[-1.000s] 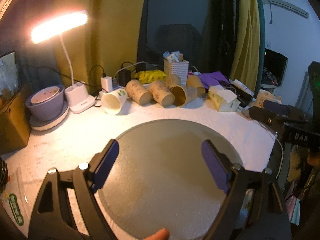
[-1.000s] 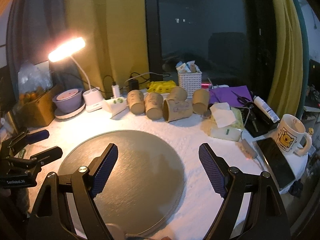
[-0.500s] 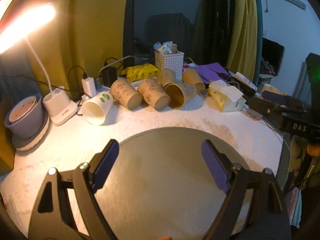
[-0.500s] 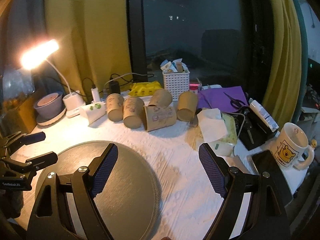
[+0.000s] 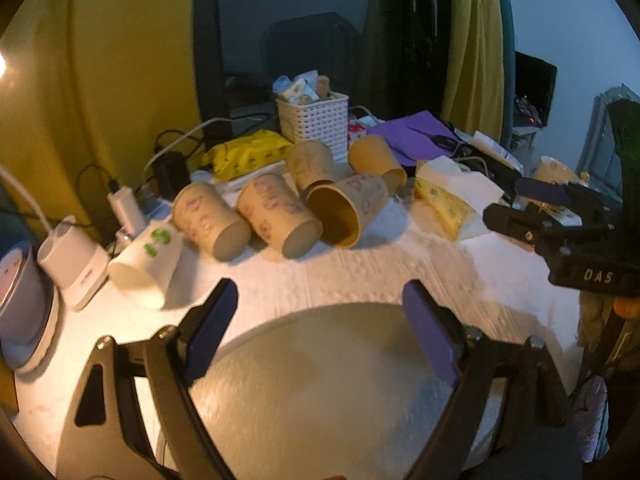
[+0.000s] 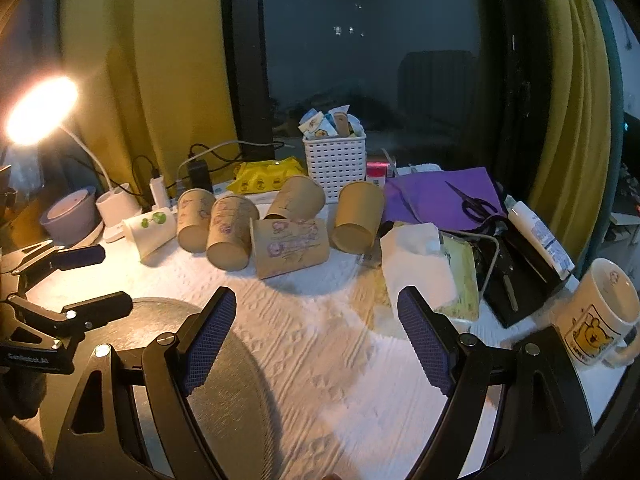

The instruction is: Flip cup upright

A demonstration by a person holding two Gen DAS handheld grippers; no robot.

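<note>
Several brown paper cups lie on their sides in a row at the back of the white table. One brown cup [image 5: 346, 210] shows its open mouth toward me; it also shows side-on in the right wrist view [image 6: 290, 246]. A white cup with green print [image 5: 146, 256] lies at the left end, also in the right wrist view [image 6: 150, 230]. My left gripper [image 5: 320, 332] is open and empty over the round grey mat [image 5: 332, 392]. My right gripper [image 6: 312, 340] is open and empty, short of the cups.
A lit desk lamp [image 6: 40, 110] and a purple bowl [image 6: 68, 216] stand at the left. A white basket [image 6: 334, 164], a tissue pack [image 6: 424, 264], scissors on purple paper [image 6: 474, 204] and a bear mug [image 6: 596, 316] crowd the back and right.
Both grippers have moved forward toward the row of cups and stayed open. The cups look larger and nearer; the mat has slid lower and to the left in the right wrist view.
</note>
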